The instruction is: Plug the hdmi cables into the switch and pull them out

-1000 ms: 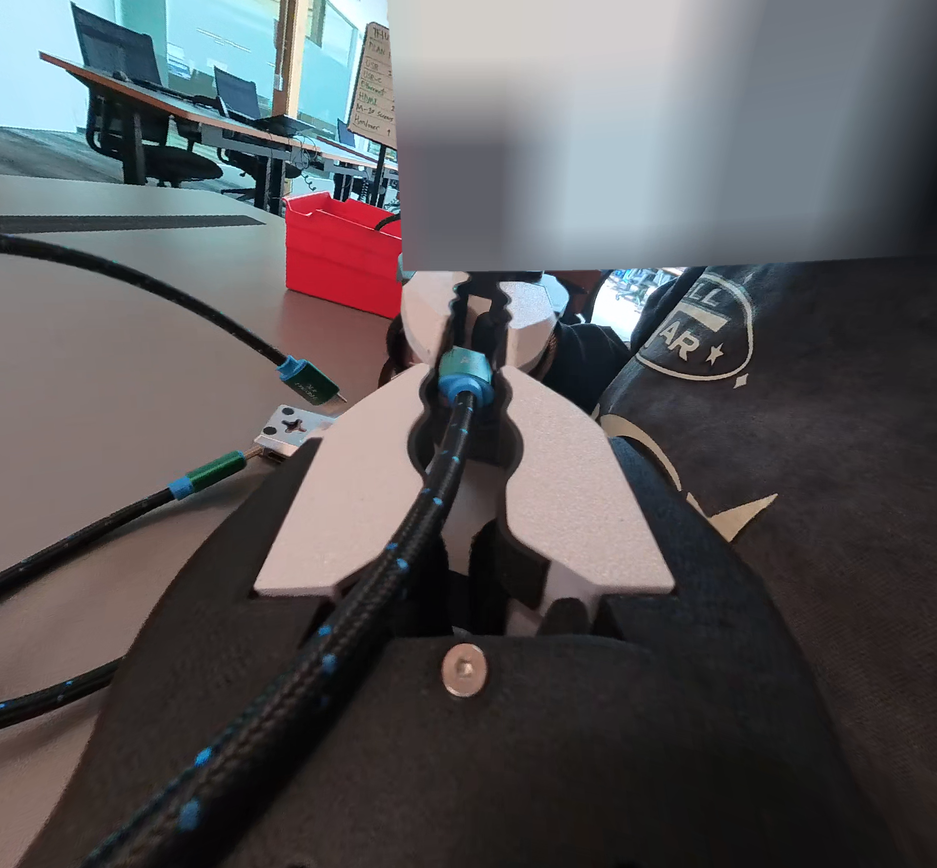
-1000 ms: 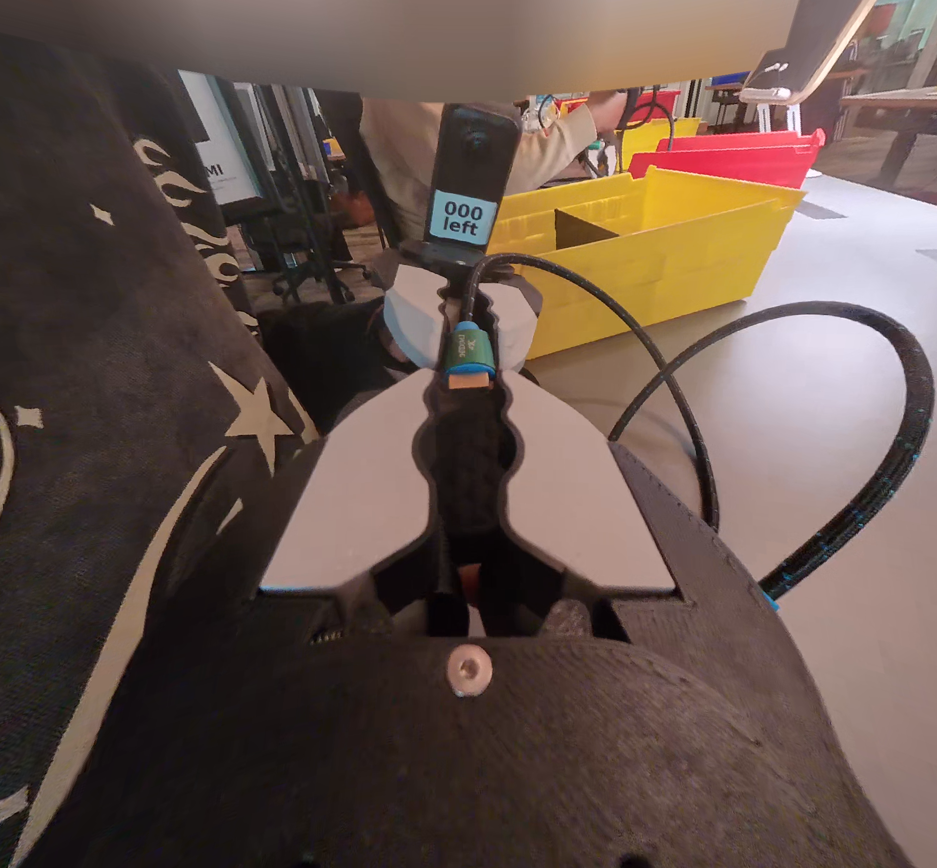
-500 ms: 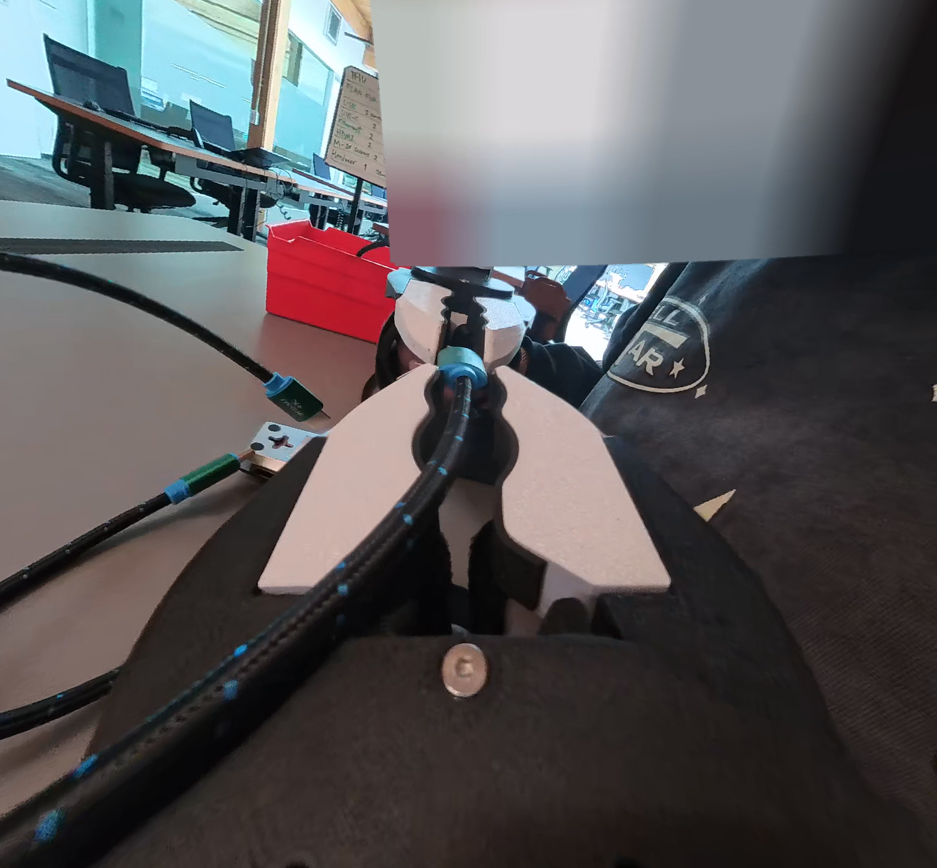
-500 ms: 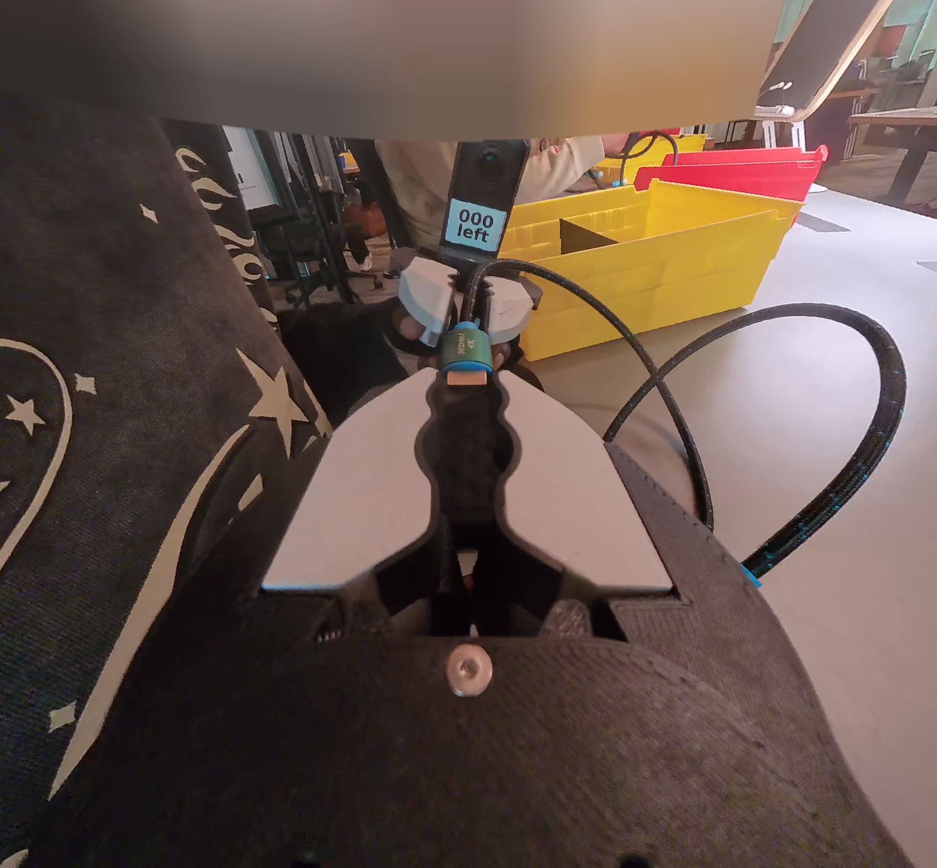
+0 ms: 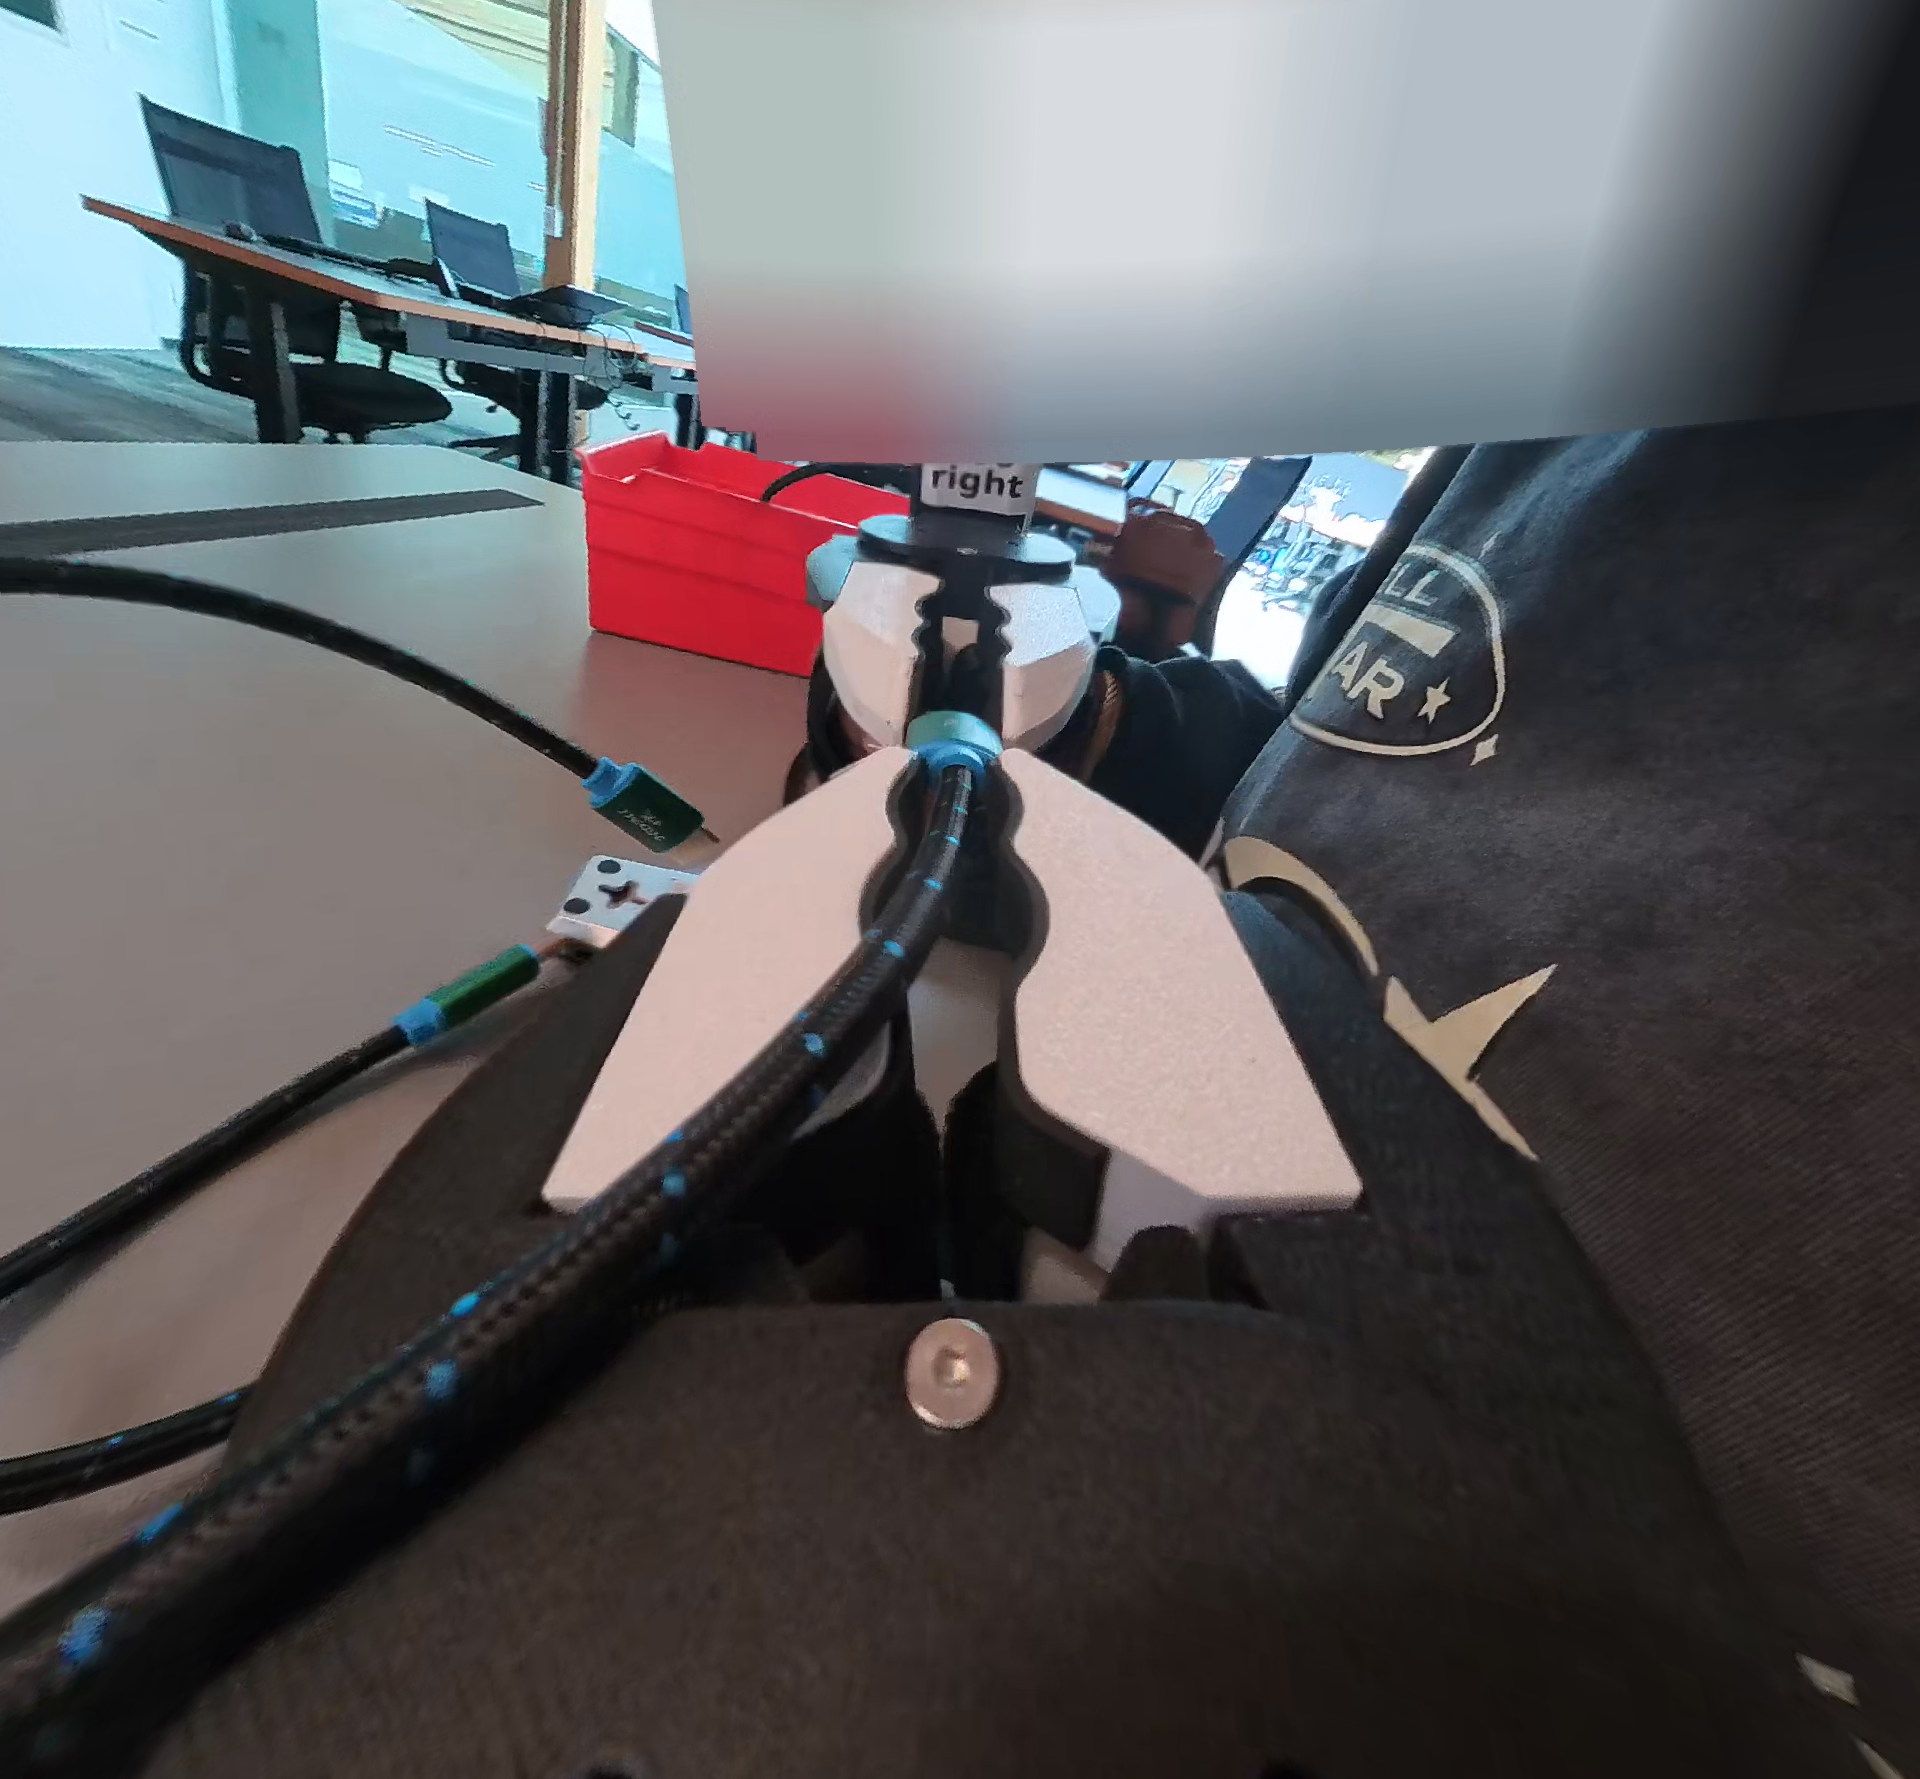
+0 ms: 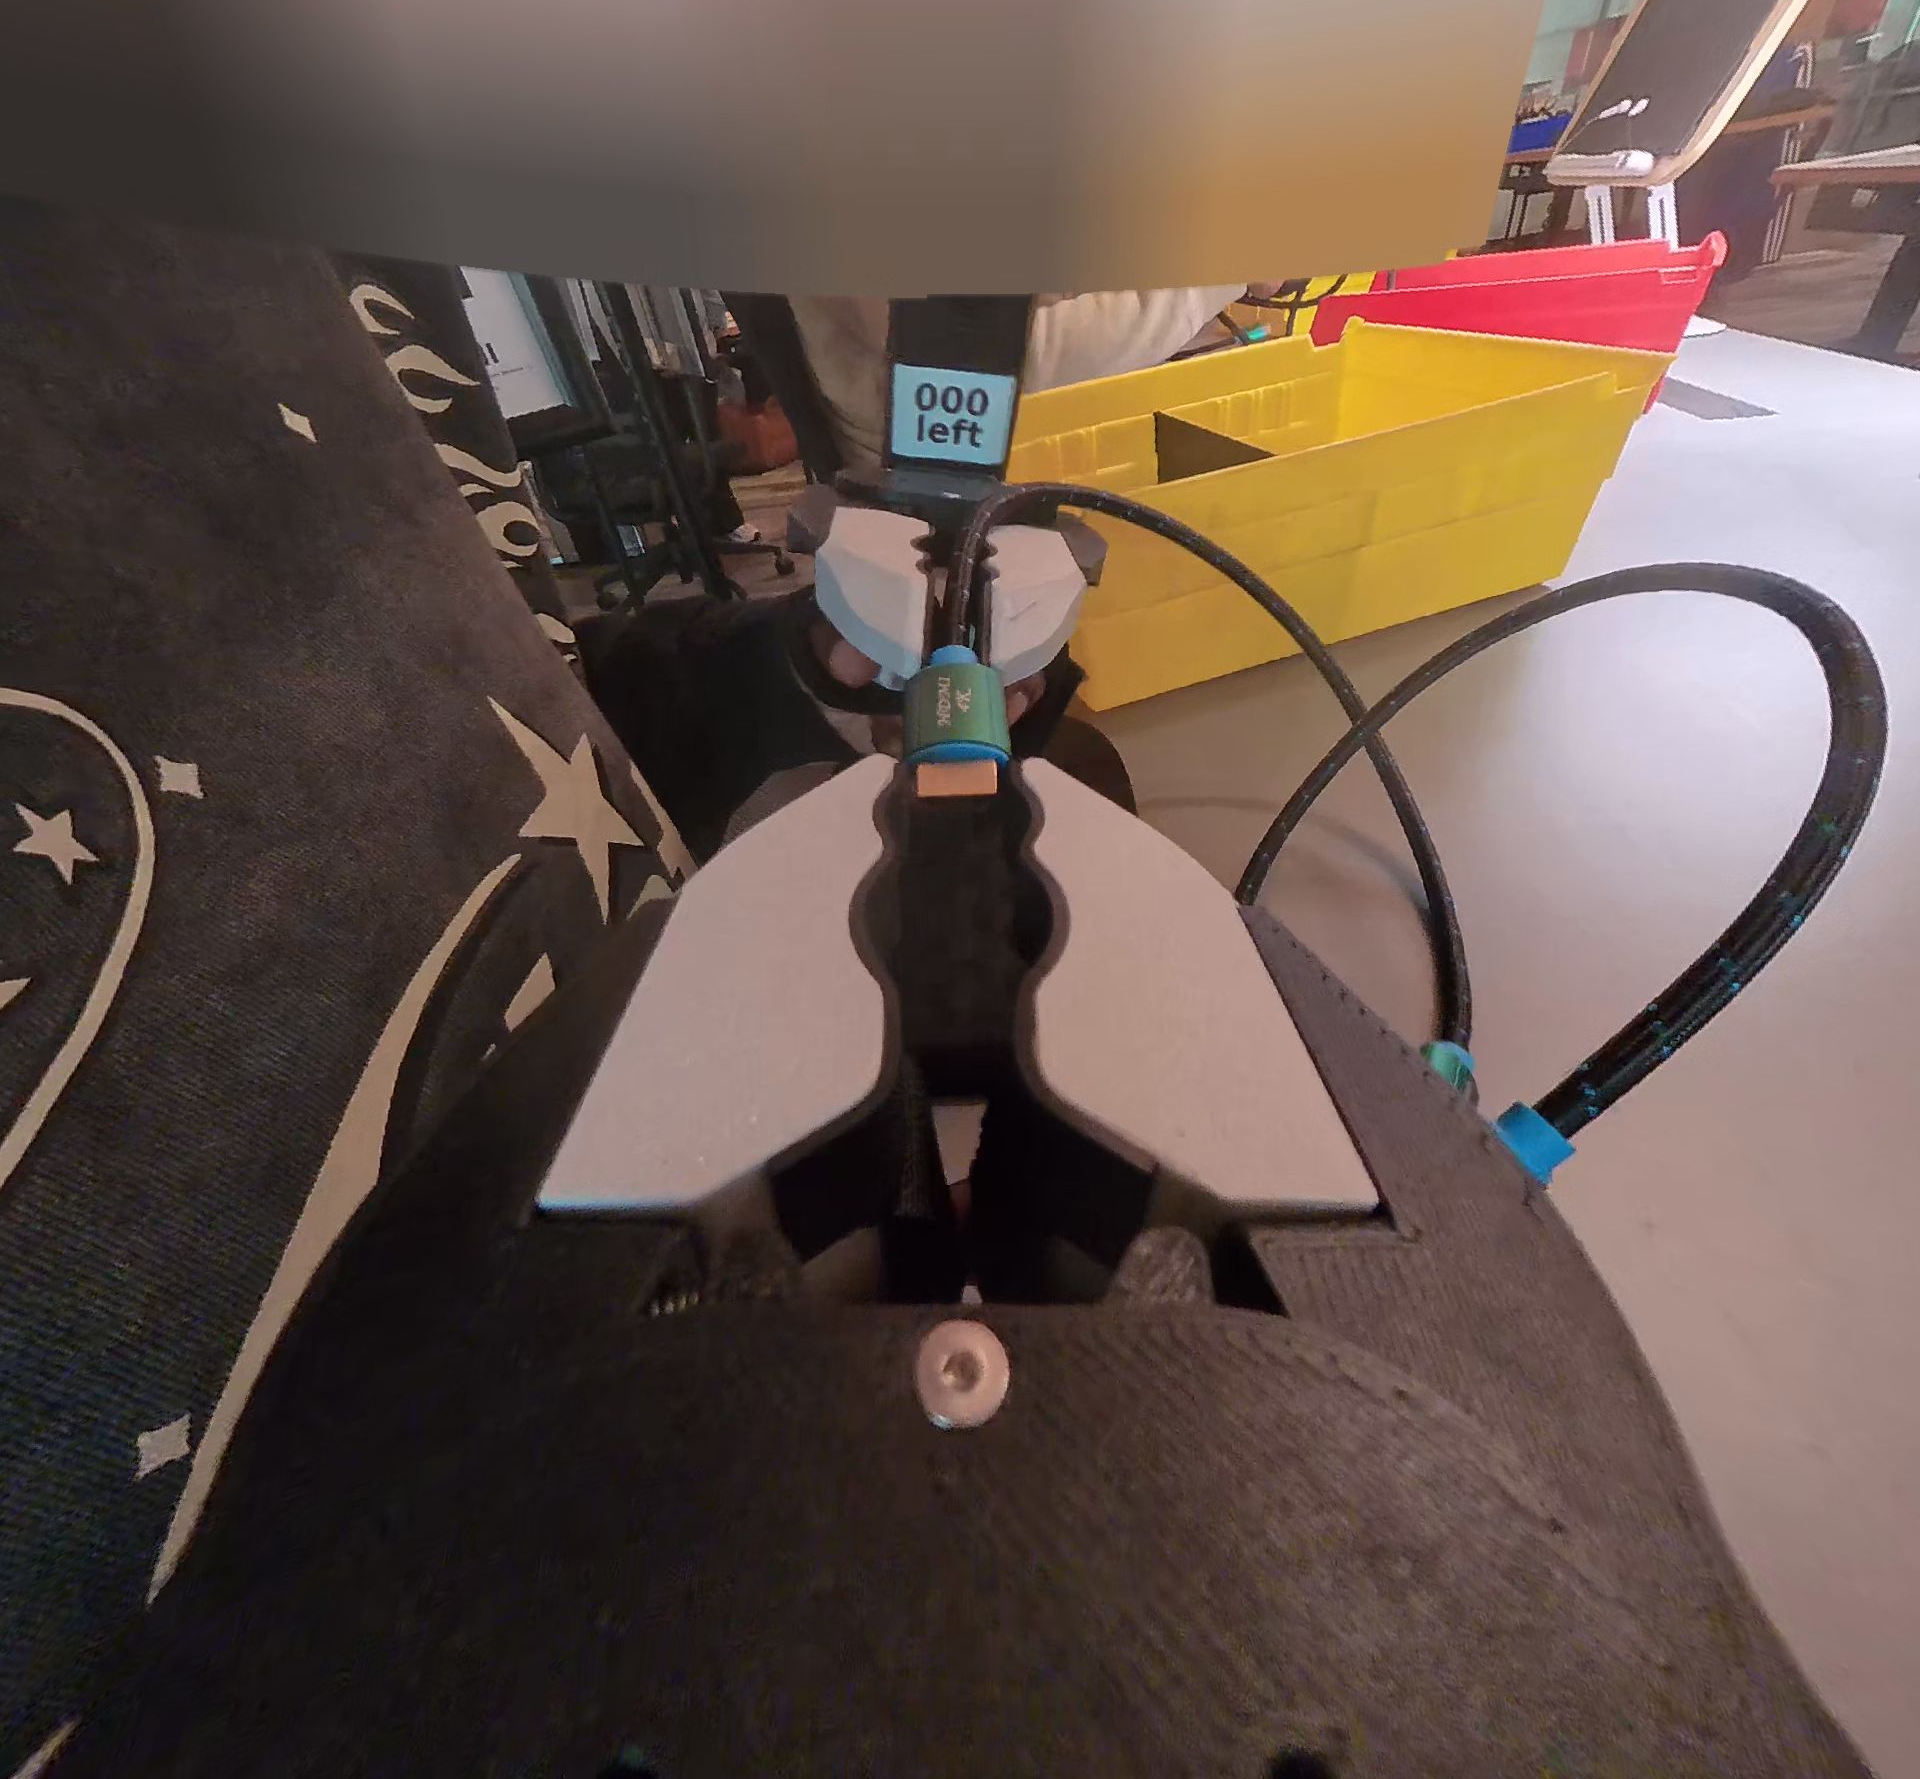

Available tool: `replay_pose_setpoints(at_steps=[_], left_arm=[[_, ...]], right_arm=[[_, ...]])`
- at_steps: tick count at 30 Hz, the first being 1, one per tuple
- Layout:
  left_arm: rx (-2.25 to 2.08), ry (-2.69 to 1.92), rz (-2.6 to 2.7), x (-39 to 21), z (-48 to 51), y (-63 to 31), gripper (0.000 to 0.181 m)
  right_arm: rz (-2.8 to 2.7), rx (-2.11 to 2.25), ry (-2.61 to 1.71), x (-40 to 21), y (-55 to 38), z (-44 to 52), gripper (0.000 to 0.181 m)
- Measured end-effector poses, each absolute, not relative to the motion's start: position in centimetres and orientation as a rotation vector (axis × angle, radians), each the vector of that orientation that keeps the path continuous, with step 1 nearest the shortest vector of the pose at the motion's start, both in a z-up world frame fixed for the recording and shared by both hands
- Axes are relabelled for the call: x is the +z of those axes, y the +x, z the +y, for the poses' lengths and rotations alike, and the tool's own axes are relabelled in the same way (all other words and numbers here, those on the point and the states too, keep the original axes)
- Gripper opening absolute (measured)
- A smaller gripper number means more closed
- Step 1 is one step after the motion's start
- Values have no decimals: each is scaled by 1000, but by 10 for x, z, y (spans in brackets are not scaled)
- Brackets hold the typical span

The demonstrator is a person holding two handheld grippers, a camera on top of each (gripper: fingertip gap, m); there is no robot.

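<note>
My left gripper (image 5: pixel 951 763) is shut on a black braided HDMI cable (image 5: pixel 727 1095) just behind its green plug (image 5: pixel 951 737). My right gripper (image 6: pixel 958 779) faces it tip to tip and is closed on the metal end of that plug (image 6: pixel 956 716). The left gripper also shows in the right wrist view (image 6: pixel 951 664), and the right gripper in the left wrist view (image 5: pixel 956 721). The small silver switch (image 5: pixel 613 903) lies on the table with one green-plugged cable (image 5: pixel 483 986) in it. Another green plug (image 5: pixel 646 810) lies loose beside it.
A red bin (image 5: pixel 696 566) stands behind the switch. A yellow bin (image 6: pixel 1351 482) and a red bin (image 6: pixel 1538 295) stand across the grey table (image 5: pixel 260 846). A cable loop (image 6: pixel 1818 794) arches at the right. The person's dark patterned garment (image 6: pixel 260 794) is close by.
Both grippers keep their hold and stay tip to tip at the plug. The pair has shifted slightly, and two cable ends now show at the right gripper's right edge.
</note>
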State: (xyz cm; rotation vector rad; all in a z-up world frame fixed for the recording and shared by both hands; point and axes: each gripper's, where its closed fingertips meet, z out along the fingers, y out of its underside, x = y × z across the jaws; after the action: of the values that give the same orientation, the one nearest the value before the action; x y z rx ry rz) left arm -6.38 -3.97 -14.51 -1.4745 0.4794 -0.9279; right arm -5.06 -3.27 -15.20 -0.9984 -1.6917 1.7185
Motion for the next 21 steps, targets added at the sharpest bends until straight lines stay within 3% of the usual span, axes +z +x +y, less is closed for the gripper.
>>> replay_pose_setpoints(at_steps=[3, 5, 8, 11, 17, 21], left_arm=[[-888, -1483, 492, -144, -39, -63, 10], [-877, -1496, 503, -145, -39, -64, 10], [-874, -1498, 492, -146, -40, -67, 10], [-893, -1484, 481, -147, -39, -68, 10], [-891, -1467, 485, -144, -39, -67, 10], [-883, -1442, 480, -140, -43, -70, 9]], right_arm=[[-1705, 1687, -1020, -150, -48, -28, 22], [-1701, 1547, -1087, -147, -45, -6, 50], [-1817, 1146, -1281, -169, -29, 40, 72], [-2021, 844, -1470, -214, -8, 59, 68], [-2217, 572, -1457, -263, -14, 63, 61], [-2293, 631, -1391, -272, -21, 56, 39]])
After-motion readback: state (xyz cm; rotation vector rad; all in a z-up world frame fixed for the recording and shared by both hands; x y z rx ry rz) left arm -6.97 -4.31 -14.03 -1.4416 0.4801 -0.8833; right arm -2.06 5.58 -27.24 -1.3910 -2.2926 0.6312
